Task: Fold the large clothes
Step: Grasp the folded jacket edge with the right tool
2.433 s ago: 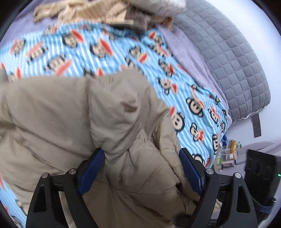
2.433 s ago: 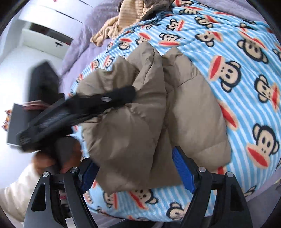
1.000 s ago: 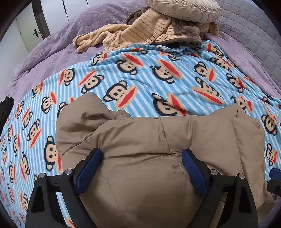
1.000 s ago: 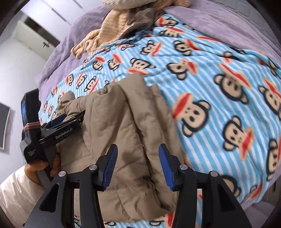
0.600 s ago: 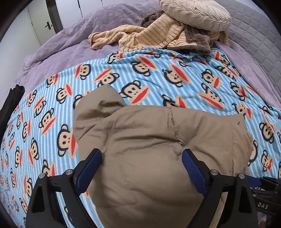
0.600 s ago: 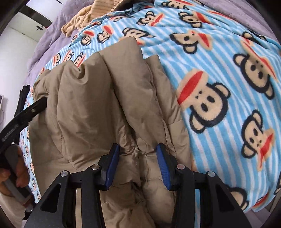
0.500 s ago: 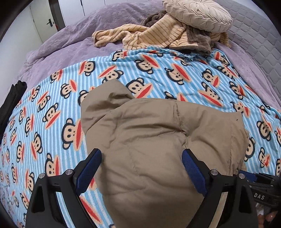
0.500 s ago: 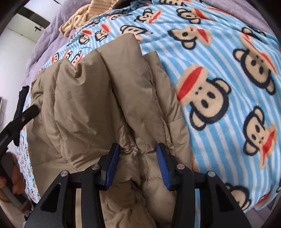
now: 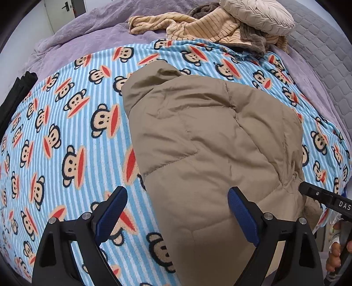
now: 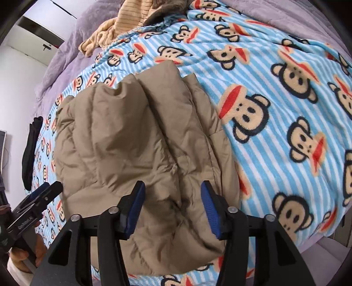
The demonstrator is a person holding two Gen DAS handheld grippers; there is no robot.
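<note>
Blue-padded jaws of the left gripper (image 9: 177, 209) stand wide apart over the near edge of the tan puffer jacket (image 9: 211, 136); the right gripper (image 10: 172, 209) is also parted, seemingly gripping nothing. The jacket lies folded on the monkey-print blanket (image 9: 66, 123), with a striped beige garment (image 9: 198, 26) and cushion (image 9: 257, 15) beyond.

Matt quilted cloth jacket (image 9: 211, 140) on fuzzy fleece blanket (image 9: 66, 123); claw pads (image 10: 208, 204) textured rubber, blk plastic arms.
</note>
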